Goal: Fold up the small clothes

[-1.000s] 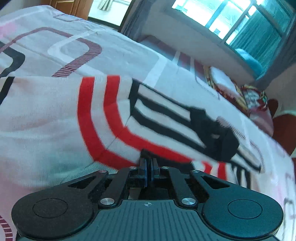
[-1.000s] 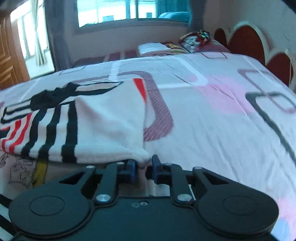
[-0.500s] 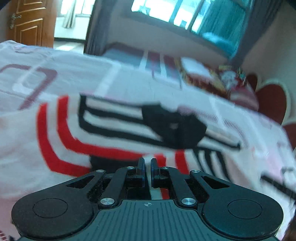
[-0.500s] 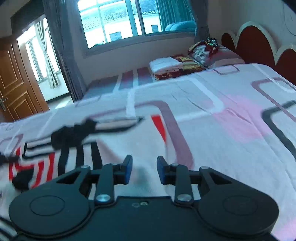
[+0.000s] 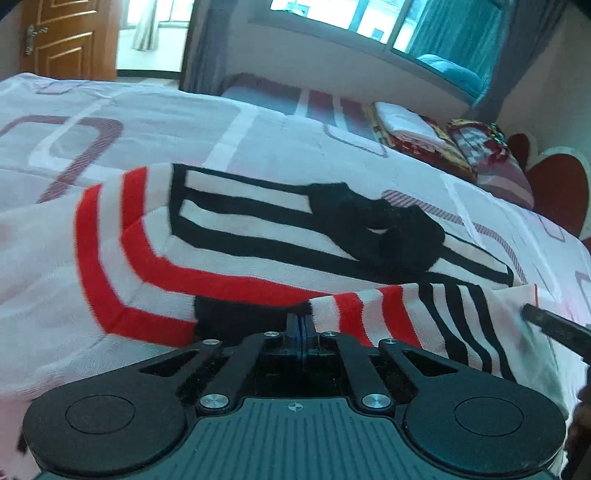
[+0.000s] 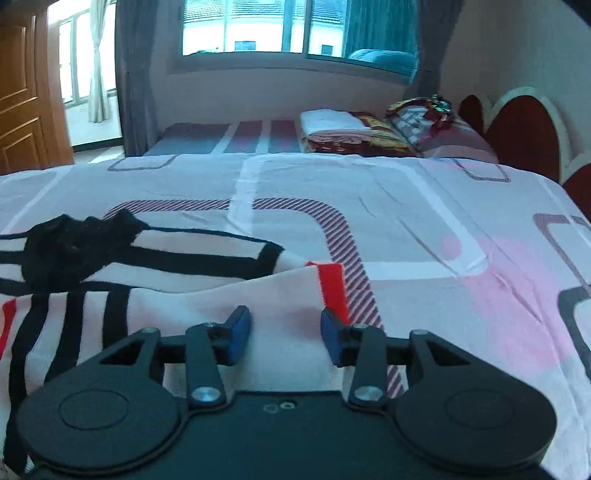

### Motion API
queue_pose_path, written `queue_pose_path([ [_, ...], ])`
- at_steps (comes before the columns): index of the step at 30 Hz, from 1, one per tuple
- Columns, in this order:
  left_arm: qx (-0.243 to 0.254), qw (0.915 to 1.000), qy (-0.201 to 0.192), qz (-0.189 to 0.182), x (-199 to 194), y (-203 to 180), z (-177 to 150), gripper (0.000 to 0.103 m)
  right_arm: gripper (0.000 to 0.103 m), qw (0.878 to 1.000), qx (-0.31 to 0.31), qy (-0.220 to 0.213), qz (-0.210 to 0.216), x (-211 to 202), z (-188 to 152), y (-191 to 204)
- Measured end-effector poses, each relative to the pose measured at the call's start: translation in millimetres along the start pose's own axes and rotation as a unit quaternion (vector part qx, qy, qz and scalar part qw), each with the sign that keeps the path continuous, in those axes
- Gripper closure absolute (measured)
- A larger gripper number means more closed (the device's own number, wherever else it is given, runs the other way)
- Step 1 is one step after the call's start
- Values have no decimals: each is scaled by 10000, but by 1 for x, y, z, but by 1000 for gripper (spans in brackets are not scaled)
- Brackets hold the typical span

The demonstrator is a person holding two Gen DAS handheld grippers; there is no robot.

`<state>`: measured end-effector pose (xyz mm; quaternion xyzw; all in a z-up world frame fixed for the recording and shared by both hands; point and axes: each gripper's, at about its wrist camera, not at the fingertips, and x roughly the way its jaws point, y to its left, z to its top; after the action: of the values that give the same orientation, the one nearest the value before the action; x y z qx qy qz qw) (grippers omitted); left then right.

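A small white sweater [image 5: 236, 236] with red and black stripes and a black collar lies folded on the bed. It also shows in the right wrist view [image 6: 184, 295]. My left gripper [image 5: 302, 325] is shut at the sweater's near edge; I cannot tell whether cloth is pinched between the pads. My right gripper [image 6: 284, 334] is open and empty, its blue pads [image 6: 238, 334] hovering over the sweater's folded right edge. Part of the right gripper shows at the right edge of the left wrist view [image 5: 554, 328].
The bedspread [image 6: 443, 229] is pink and white with rounded line patterns. Folded blankets and pillows [image 6: 369, 129] lie at the far end. A red headboard [image 6: 524, 129] is at the right, a window [image 6: 295, 26] behind, a wooden door [image 6: 22, 103] at the left.
My right gripper let go of the sweater's edge and opened wide. My left gripper opened slightly half a second ago and is shut again at the sweater's near edge.
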<state>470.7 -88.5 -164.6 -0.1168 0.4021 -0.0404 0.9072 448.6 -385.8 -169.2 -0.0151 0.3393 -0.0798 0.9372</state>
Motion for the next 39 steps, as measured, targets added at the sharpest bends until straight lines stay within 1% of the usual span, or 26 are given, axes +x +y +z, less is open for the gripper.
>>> queue_pose_path([
  [1, 97, 9999, -60, 61, -3, -3, 0, 99, 66, 9999, 113, -30, -87, -8, 1, 1],
  [2, 212, 9996, -123, 117, -3, -7, -1, 99, 66, 9998, 133, -136, -17, -16, 3, 5],
  [3, 234, 9996, -80, 156, 1, -7, -1, 99, 66, 9995, 58, -235, 203, -23, 3, 12],
  [4, 169, 9997, -24, 158, 5, -4, -2, 99, 65, 9989, -113, -274, 373, -28, 1, 24],
  [5, 52, 9999, -78, 104, 5, 1, -2, 99, 64, 9979, -317, -276, 497, -31, -2, 36],
  [6, 18, 9999, -48, 93, 4, 4, -1, 99, 64, 9972, -489, -196, 530, -29, -5, 44],
  [7, 31, 9999, 10, 96, 2, 5, 0, 99, 64, 9970, -640, -26, 432, -22, -10, 48],
  [8, 61, 9999, 54, 92, -2, 6, 2, 99, 64, 9973, -638, 33, 369, -16, -16, 45],
  [10, 52, 9998, 151, 112, -9, 8, 3, 99, 63, 9984, -449, 70, 348, -21, -14, 39],
  [11, -44, 9996, 252, 107, -14, 11, 3, 99, 61, 9988, -360, 90, 331, -28, -11, 40],
  [12, -153, 9993, 330, 101, -17, 14, 3, 99, 60, 9985, -229, 22, 490, -38, -10, 41],
  [15, -367, 9981, 458, 201, -31, 25, -1, 98, 45, 9940, 75, -72, 1092, -66, -13, 47],
  [16, -407, 9977, 473, 273, -36, 28, -3, 95, 45, 9920, 79, -85, 1259, -74, -15, 52],
  [17, -480, 9970, 496, 344, -43, 33, -5, 89, 45, 9902, 51, -91, 1392, -81, -18, 58],
  [18, -577, 9963, 487, 420, -51, 38, -7, 50, 45, 9886, 11, -92, 1506, -88, -22, 64],
  [19, -681, 9953, 399, 563, -61, 44, -10, 1, 45, 9869, -13, -85, 1612, -93, -23, 70],
  [20, -745, 9943, 104, 761, -73, 50, -14, 4, 45, 9846, -14, -81, 1747, -99, -25, 75],
  [21, -754, 9932, -194, 861, -82, 55, -17, 0, 44, 9824, -18, -81, 1867, -105, -27, 80],
  [22, -752, 9918, -433, 939, -91, 61, -21, 0, 44, 9804, -50, -74, 1968, -109, -28, 86],
  [23, -771, 9906, -473, 1024, -95, 68, -22, 0, 44, 9785, -89, -68, 2060, -114, -28, 92],
  [25, -869, 9894, -377, 1097, -98, 85, -23, 0, 44, 9753, -201, -76, 2196, -121, -26, 104],
  [27, -955, 9874, -385, 1202, -103, 102, -26, 0, 44, 9725, -275, -49, 2312, -124, -25, 116],
  [30, -1283, 9805, -363, 1441, -110, 140, -33, 0, 44, 9694, -409, -65, 2419, -128, -22, 137],
  [34, -2043, 9639, -350, 1670, -121, 197, -46, 0, 44, 9668, -576, -41, 2491, -127, -22, 164],
  [37, -2640, 9446, -481, 1888, -131, 244, -55, 0, 44, 9661, -626, 6, 2503, -122, -23, 183],
  [39, -3046, 9295, -594, 1993, -133, 275, -62, 0, 45, 9641, -622, 60, 2581, -118, -23, 194],
])
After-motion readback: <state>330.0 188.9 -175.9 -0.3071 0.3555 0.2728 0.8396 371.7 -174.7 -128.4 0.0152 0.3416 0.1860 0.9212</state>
